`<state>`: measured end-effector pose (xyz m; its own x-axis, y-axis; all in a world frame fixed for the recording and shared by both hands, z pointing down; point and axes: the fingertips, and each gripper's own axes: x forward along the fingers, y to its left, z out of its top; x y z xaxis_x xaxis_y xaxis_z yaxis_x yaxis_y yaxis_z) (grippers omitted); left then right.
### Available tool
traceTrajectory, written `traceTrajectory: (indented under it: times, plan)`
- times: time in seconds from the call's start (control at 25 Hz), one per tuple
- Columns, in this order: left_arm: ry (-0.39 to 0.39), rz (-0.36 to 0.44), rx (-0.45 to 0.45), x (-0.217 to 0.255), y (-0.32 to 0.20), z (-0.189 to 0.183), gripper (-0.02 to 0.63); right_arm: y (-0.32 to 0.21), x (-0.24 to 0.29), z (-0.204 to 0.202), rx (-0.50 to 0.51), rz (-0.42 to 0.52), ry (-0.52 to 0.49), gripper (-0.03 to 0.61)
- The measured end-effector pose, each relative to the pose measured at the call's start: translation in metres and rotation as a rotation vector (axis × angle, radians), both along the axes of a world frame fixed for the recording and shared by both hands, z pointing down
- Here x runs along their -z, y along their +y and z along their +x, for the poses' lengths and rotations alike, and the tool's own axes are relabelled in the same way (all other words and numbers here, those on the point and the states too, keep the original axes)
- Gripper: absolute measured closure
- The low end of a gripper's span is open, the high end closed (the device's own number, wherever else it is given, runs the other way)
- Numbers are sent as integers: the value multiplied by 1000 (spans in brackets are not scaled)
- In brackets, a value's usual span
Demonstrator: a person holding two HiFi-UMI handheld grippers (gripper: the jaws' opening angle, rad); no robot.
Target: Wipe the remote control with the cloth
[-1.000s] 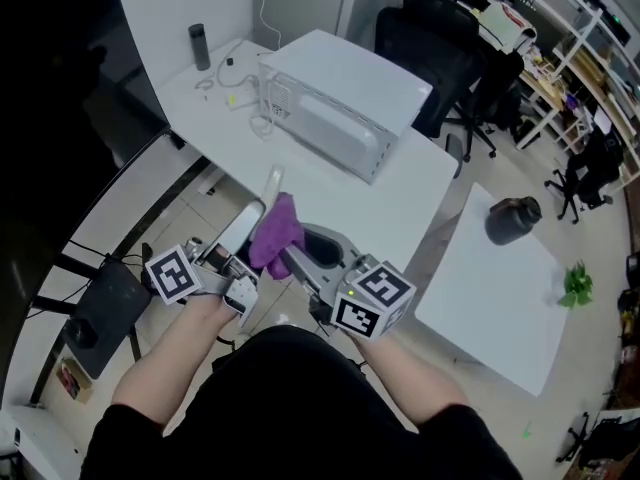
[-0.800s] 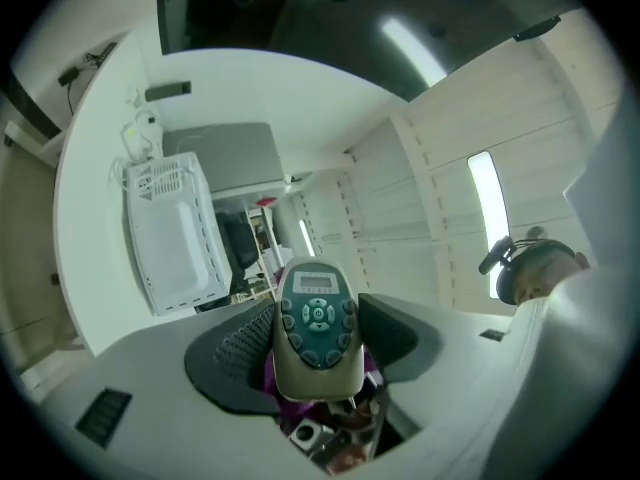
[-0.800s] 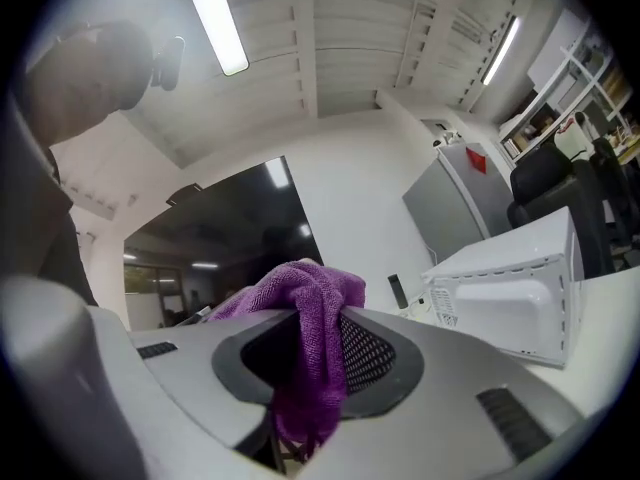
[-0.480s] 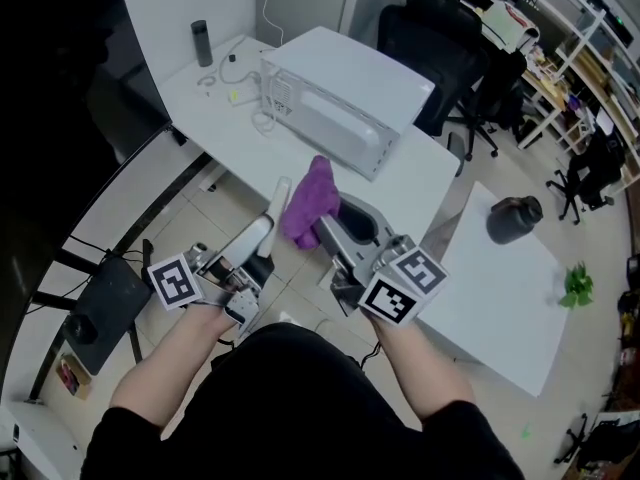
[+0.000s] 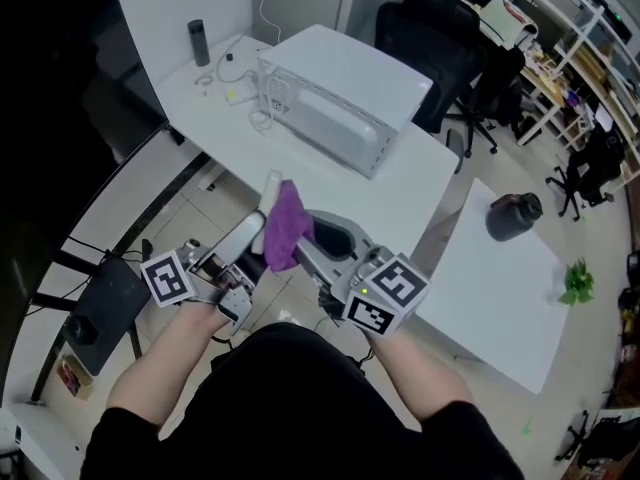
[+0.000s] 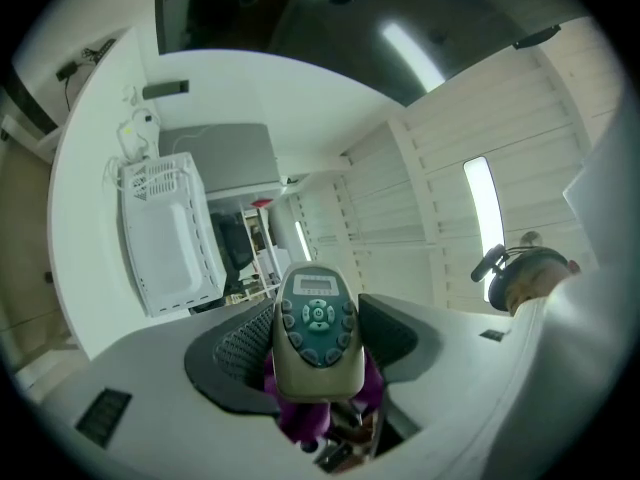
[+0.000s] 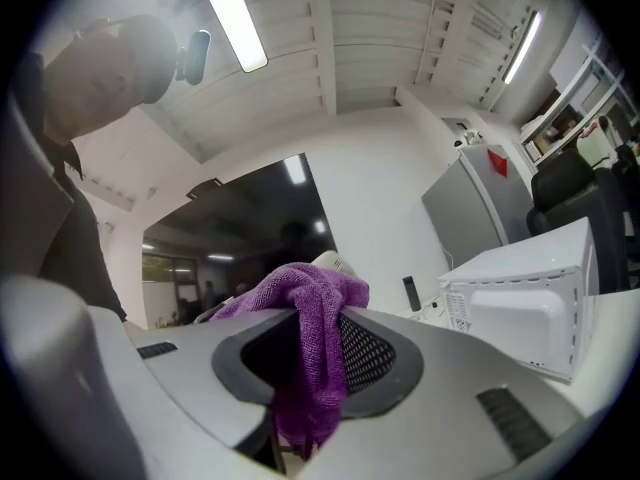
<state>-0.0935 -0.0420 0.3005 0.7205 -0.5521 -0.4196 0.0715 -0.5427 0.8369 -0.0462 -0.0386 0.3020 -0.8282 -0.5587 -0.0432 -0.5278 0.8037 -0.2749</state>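
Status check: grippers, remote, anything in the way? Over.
Left hand-held gripper shut on remote control. Right hand-held gripper shut on purple cloth. Cloth against the remote's back. Nothing blocking.

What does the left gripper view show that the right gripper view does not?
Only the left gripper view: the remote control, buttons and display facing the camera, gripped in the jaws of the left gripper. Only the right gripper view: the jaws of the right gripper clamped on the purple cloth. Both: the cloth and the white microwave.
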Motion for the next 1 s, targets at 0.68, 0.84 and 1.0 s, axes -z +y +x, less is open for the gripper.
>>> traceTrajectory:
  times: [0.68,0.84,1.0]
  plan:
    - [-971,127,232,-135,-83,-1,357,-8,-61,89,-294,-27,304,463]
    - [-1202,138,227,-209,-135,15,357,0,-96,106,-321,-78,397,463]
    - [-1316,92,178,-286,-177,33,357,-7,-123,119,-339,-135,440,463]
